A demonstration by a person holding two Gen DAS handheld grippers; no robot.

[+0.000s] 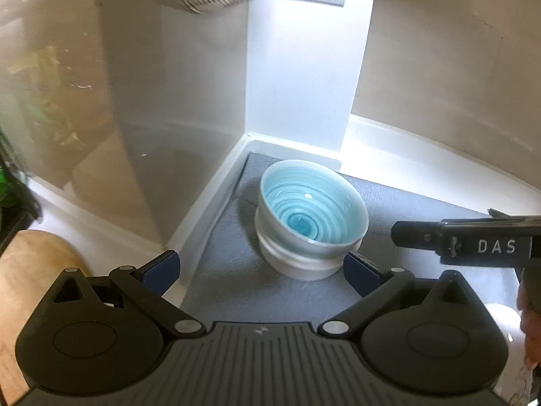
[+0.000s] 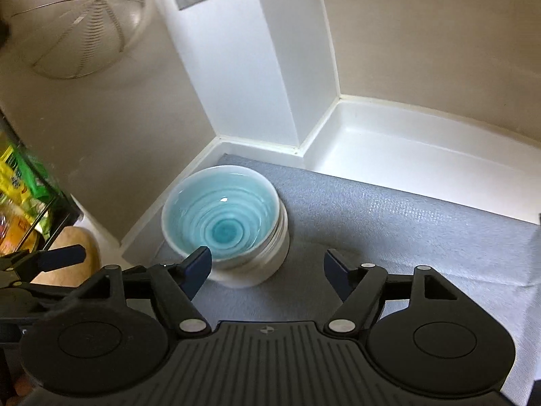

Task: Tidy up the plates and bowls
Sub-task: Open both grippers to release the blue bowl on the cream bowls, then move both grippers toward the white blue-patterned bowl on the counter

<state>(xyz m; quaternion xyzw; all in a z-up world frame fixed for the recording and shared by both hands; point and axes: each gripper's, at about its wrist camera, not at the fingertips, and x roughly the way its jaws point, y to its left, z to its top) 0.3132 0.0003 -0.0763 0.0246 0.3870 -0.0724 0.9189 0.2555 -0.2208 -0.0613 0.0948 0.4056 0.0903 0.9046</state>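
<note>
While stacked: blue bowls point(image 1: 312, 216) sit on the grey mat point(image 1: 236, 264) in the counter's back corner.
Left tool point(image 1: 260, 270): pads apart, empty, just short of the bowls.
Right tool point(image 2: 267, 270): pads apart, empty, beside the stack.
</note>
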